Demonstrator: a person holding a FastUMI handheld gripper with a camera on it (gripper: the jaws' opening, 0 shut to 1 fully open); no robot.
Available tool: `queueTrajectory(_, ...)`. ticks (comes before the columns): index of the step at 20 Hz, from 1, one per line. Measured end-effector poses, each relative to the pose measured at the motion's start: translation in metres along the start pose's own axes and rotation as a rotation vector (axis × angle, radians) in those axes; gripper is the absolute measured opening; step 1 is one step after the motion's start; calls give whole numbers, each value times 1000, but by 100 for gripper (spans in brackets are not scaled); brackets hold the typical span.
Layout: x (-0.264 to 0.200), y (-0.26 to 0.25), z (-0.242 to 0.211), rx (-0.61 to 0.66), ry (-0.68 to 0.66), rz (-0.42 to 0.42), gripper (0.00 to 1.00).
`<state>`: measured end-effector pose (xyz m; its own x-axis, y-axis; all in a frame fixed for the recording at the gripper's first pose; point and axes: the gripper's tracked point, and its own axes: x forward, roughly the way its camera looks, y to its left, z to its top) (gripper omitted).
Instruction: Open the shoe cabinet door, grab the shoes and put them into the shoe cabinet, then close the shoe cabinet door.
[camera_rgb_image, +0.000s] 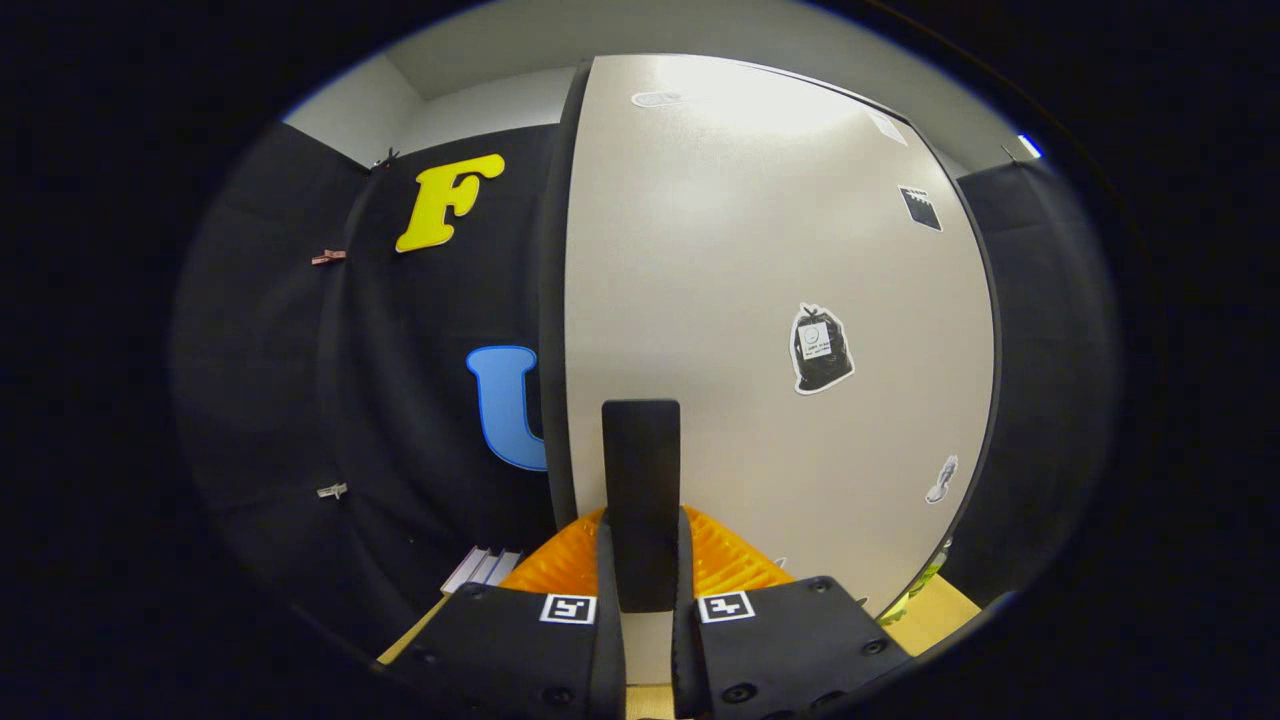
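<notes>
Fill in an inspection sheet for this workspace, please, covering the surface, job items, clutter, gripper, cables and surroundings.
Surface: a strip of light wooden surface shows below the cabinet.
Job's things: shoe cabinet door, pale, bearing a few stickers; its black handle stands upright between the jaws. A yellow-green item at the door's lower corner, too little seen to tell.
Clutter: white slats beside the door's lower edge.
Gripper: gripper, jaws closed on the handle.
Cables: nothing seen.
Surroundings: black cloth wall with small clips.

Bright overhead light glares off the upper part of the pale cabinet door (760, 300), fading downward. The surroundings stay dim. Fisheye distortion bows the door's edges; focus is sharp centrally.
</notes>
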<state>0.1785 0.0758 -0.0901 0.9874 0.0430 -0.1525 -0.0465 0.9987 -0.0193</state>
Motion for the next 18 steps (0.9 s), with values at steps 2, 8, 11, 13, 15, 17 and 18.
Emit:
queueTrajectory(2,-4,0,-1,14,4,14,22)
queueTrajectory(8,-39,-8,-1,21,20,48,22)
queueTrajectory(11,-61,-15,1,21,29,72,22)
queueTrajectory(13,-75,-22,1,14,33,88,22)
queueTrajectory(15,-90,-28,1,22,38,109,22)
queueTrajectory(17,-104,-36,2,21,43,128,22)
queueTrajectory(18,-110,-41,1,19,48,136,22)
